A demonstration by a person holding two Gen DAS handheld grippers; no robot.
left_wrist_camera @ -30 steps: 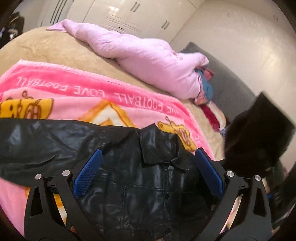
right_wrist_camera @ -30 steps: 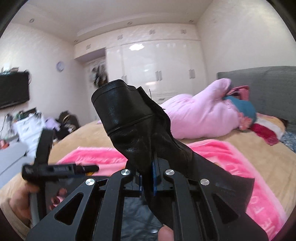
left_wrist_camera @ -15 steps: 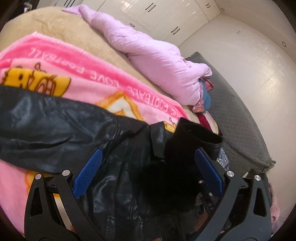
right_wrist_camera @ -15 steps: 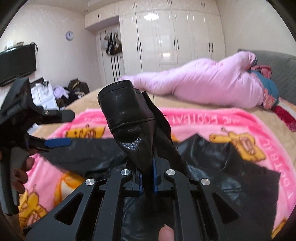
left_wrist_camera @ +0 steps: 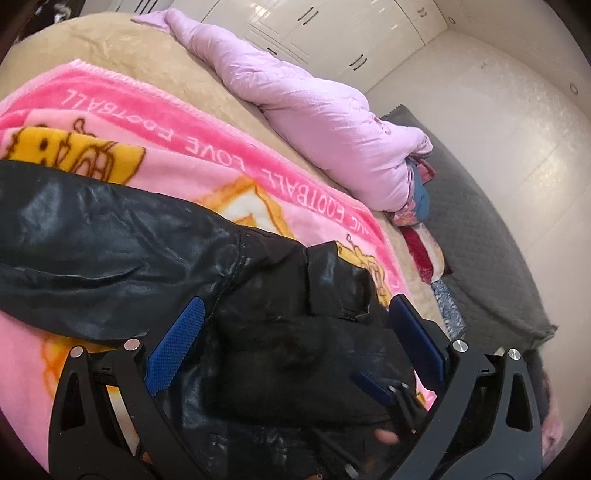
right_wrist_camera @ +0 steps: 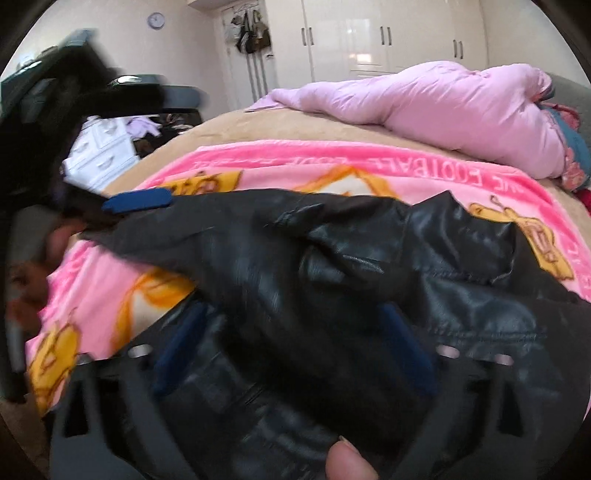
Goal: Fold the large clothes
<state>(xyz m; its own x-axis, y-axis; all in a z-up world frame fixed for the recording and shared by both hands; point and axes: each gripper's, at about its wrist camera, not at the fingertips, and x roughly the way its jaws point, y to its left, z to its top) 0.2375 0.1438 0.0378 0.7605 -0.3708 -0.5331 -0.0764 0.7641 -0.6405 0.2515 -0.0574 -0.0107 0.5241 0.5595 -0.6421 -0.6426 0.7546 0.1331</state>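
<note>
right tongs (right_wrist_camera: 291, 347) have just been opening, spread wide over the black jacket (right_wrist_camera: 369, 266), pads clear of it. left tongs (left_wrist_camera: 291, 343) gape too. jacket lies on the pink blanket (left_wrist_camera: 207, 147), purple quilt (right_wrist_camera: 443, 103) at one o'clock.

Bright, even room light, glare on the glossy wardrobe doors (right_wrist_camera: 369, 33); right wrist view pretty motion-smeared, fisheye edges bent and dark.
</note>
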